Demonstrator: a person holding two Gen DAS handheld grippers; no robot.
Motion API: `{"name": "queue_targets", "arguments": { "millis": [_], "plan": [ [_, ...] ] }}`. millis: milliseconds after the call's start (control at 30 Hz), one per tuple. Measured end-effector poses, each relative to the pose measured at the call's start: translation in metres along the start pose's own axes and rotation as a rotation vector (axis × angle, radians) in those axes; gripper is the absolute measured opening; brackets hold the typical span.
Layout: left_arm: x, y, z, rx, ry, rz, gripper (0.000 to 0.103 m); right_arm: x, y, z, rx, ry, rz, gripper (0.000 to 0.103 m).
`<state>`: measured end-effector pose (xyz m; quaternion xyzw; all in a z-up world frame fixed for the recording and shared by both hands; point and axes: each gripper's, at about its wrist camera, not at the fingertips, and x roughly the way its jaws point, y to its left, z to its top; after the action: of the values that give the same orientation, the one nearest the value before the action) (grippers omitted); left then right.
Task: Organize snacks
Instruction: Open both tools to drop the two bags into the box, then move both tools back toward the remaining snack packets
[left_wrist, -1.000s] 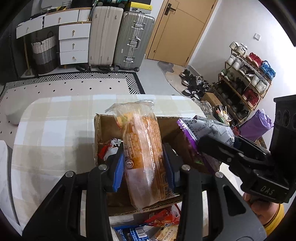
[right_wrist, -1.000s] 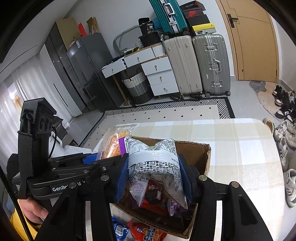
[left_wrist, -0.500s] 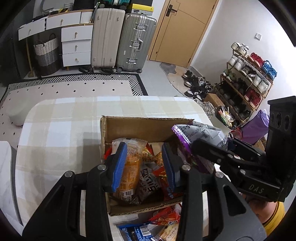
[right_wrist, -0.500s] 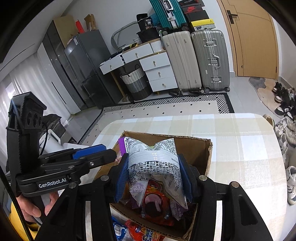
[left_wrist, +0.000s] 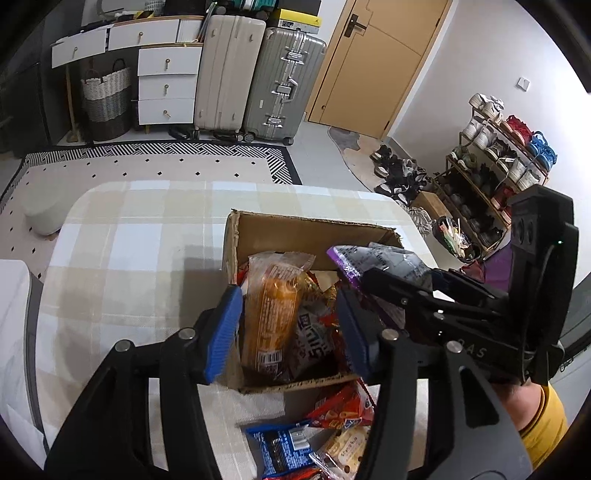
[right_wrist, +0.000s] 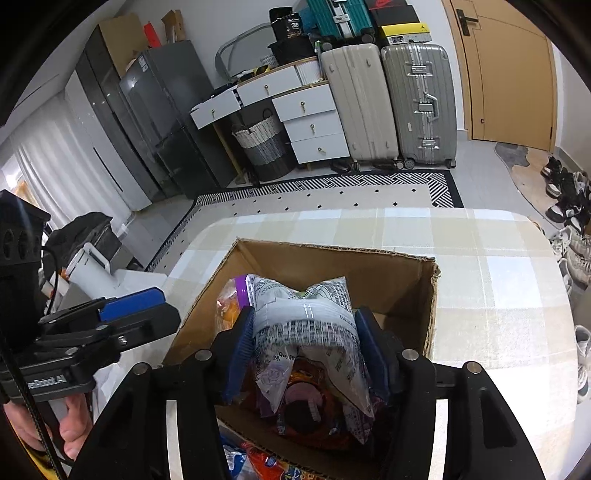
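Observation:
An open cardboard box stands on the checked table and holds several snack packs. An orange bread pack lies inside it at the left. My left gripper is open and empty above the box's near left edge. My right gripper is shut on a grey and purple snack bag and holds it over the box; this bag also shows in the left wrist view.
Loose snack packs, red and blue, lie on the table in front of the box. The table's checked cloth stretches left and behind. Suitcases, drawers and a shoe rack stand beyond the table.
My left gripper let go of the orange bread pack, which now lies in the box, and opened wider. My right gripper still holds the grey and purple bag, now lower over the box.

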<state>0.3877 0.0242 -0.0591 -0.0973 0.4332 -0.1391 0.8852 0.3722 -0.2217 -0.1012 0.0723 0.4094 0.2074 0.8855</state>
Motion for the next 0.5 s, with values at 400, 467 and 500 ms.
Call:
{"name": "queue_targets", "arguments": {
  "millis": [400,467,500],
  "plan": [
    [-0.061,-0.016,-0.033,0.019,-0.046,0.031,0.064,-0.053,0.015,-0.009,-0.037,-0.101,-0.009,0.073],
    [-0.075,-0.02,-0.042,0.02,-0.065,0.045,0.069,-0.068,0.021,-0.015,-0.045,-0.125,-0.005,0.073],
    [-0.081,-0.021,-0.046,0.02,-0.073,0.047,0.07,-0.074,0.024,-0.019,-0.048,-0.133,-0.002,0.073]
  ]
}}
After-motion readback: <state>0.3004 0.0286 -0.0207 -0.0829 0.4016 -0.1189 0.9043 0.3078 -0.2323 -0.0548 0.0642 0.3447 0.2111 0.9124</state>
